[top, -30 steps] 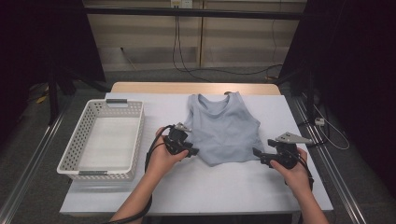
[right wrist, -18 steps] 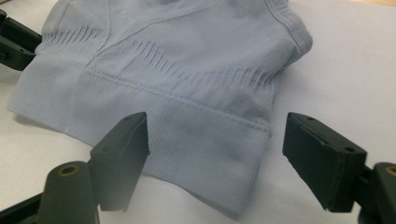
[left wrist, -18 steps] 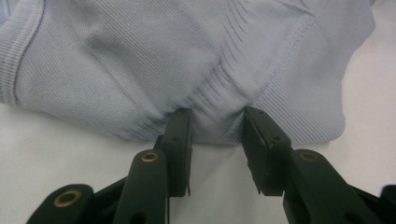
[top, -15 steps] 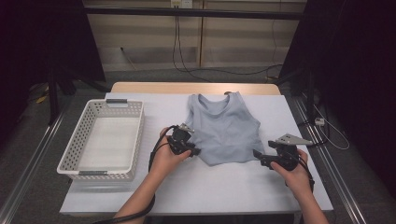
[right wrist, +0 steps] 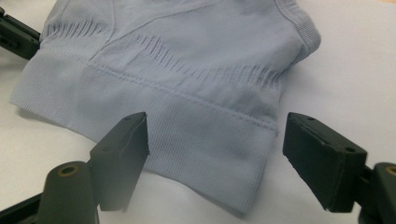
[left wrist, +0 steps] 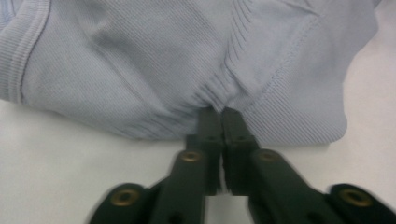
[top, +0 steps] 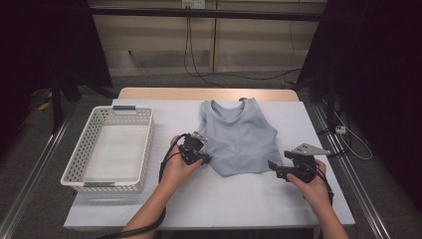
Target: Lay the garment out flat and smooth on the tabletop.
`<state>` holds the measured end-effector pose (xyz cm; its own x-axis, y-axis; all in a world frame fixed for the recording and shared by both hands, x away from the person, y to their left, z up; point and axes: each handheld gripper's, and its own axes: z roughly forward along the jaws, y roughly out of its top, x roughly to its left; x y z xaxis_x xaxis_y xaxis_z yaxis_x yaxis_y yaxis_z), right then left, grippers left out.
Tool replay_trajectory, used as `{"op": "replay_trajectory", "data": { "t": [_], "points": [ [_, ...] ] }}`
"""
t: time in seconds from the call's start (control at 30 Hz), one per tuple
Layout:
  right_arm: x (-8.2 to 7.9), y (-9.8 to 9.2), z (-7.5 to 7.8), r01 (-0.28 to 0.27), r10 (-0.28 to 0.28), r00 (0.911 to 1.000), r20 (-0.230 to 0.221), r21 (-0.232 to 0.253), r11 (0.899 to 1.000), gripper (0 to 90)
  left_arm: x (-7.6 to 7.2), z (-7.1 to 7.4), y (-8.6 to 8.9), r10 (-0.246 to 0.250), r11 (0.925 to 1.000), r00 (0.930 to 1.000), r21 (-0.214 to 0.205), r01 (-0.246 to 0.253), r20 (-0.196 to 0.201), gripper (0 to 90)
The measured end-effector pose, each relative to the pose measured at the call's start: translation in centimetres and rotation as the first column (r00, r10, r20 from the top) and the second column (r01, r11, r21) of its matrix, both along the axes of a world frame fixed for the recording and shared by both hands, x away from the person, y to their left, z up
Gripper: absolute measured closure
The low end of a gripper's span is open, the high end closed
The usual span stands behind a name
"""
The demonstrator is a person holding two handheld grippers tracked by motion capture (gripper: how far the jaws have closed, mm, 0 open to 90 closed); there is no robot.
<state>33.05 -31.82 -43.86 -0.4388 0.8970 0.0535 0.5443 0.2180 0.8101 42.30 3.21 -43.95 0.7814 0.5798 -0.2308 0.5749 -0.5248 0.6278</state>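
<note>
A pale blue ribbed tank top [top: 240, 139] lies flat on the white table, neck toward the far edge. My left gripper [top: 203, 158] sits at the top's lower left side. In the left gripper view its jaws have just been closing and now pinch a gathered fold of the tank top [left wrist: 140, 70] at the left gripper's [left wrist: 219, 113] tips. My right gripper [top: 271, 166] rests by the lower right corner of the hem. In the right gripper view the right gripper [right wrist: 215, 140] stands open, its jaws either side of the hem band [right wrist: 205, 154], apart from the cloth.
A white perforated basket [top: 69, 169] stands at the table's left with nothing in it. Bare white table [top: 224, 209] lies in front of the top. Cables run along the floor beyond the far edge, and dark curtains flank both sides.
The left gripper's jaws have closed onto the top's left edge, bunching the fabric there. Both hands have kept their places, and the right gripper looks unchanged.
</note>
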Motion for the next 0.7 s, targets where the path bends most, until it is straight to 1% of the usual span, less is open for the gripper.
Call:
{"op": "replay_trajectory", "data": {
  "t": [0.03, 0.1, 0.13, 0.2, 0.33, 0.37, 0.4, 0.47, 0.5, 0.53, 0.57, 0.7],
  "points": [
    [0.0, 0.1, 0.0, -0.005, 0.005, 1.0000, -0.002, -0.001, 1.000, 21.8, 0.0, 0.2, 0.1, -0.003, 1.0000, 1.0000, 0.001, 0.003, 0.002, 89.8],
    [0.0, 0.1, -0.1, -0.012, 0.012, 0.9999, -0.004, -0.001, 1.000, 21.6, 0.1, 0.9, 0.2, -0.005, 0.9998, 0.9999, -0.018, 0.005, 0.012, 89.9],
    [0.0, 0.2, -0.1, -0.014, 0.014, 0.9999, -0.004, -0.001, 1.000, 21.6, 0.1, 1.2, 0.2, 0.000, 0.9994, 0.9998, -0.033, 0.000, 0.021, 89.9],
    [-0.1, 0.3, 0.0, -0.018, 0.018, 0.9998, -0.004, 0.002, 1.000, 21.6, 0.1, 1.7, 0.3, 0.001, 0.9984, 0.9998, -0.057, 0.000, 0.021, 90.0],
    [-0.1, 0.5, 0.0, -0.028, 0.028, 0.9996, -0.004, 0.003, 1.000, 21.6, 0.3, 2.4, 0.2, 0.003, 0.9959, 0.9991, -0.091, 0.001, 0.043, 90.0],
    [-0.1, 0.6, 0.0, -0.033, 0.033, 0.9995, -0.001, 0.001, 0.999, 21.5, 0.3, 2.6, 0.1, 0.014, 0.9957, 0.9982, -0.093, -0.008, 0.058, 90.0],
    [-0.1, 0.7, 0.0, -0.035, 0.035, 0.9994, -0.001, 0.001, 0.999, 21.4, 0.4, 2.7, 0.1, 0.005, 0.9946, 0.9983, -0.104, 0.001, 0.058, 90.0],
    [-0.1, 0.9, 0.1, -0.043, 0.043, 0.9991, 0.000, 0.003, 0.999, 20.8, 0.4, 3.0, 0.1, 0.002, 0.9939, 0.9977, -0.110, 0.005, 0.067, 90.0],
    [-0.1, 1.0, 0.1, -0.043, 0.043, 0.9991, -0.001, 0.001, 0.999, 20.4, 0.5, 3.1, 0.1, 0.003, 0.9928, 0.9975, -0.119, 0.005, 0.071, 90.0],
    [-0.1, 1.1, 0.1, -0.051, 0.051, 0.9987, 0.002, 0.002, 0.999, 20.3, 0.5, 3.2, 0.0, 0.014, 0.9932, 0.9967, -0.116, -0.005, 0.080, 90.0],
    [-0.1, 1.3, 0.1, -0.056, 0.056, 0.9985, 0.002, 0.000, 0.998, 20.3, 0.6, 3.3, 0.0, 0.005, 0.9917, 0.9971, -0.129, 0.004, 0.075, 90.0],
    [0.0, 1.7, 0.1, -0.068, 0.068, 0.9977, 0.002, -0.002, 0.998, 20.3, 0.8, 3.5, -0.2, 0.008, 0.9903, 0.9967, -0.139, 0.004, 0.081, 90.0]
  ]
}}
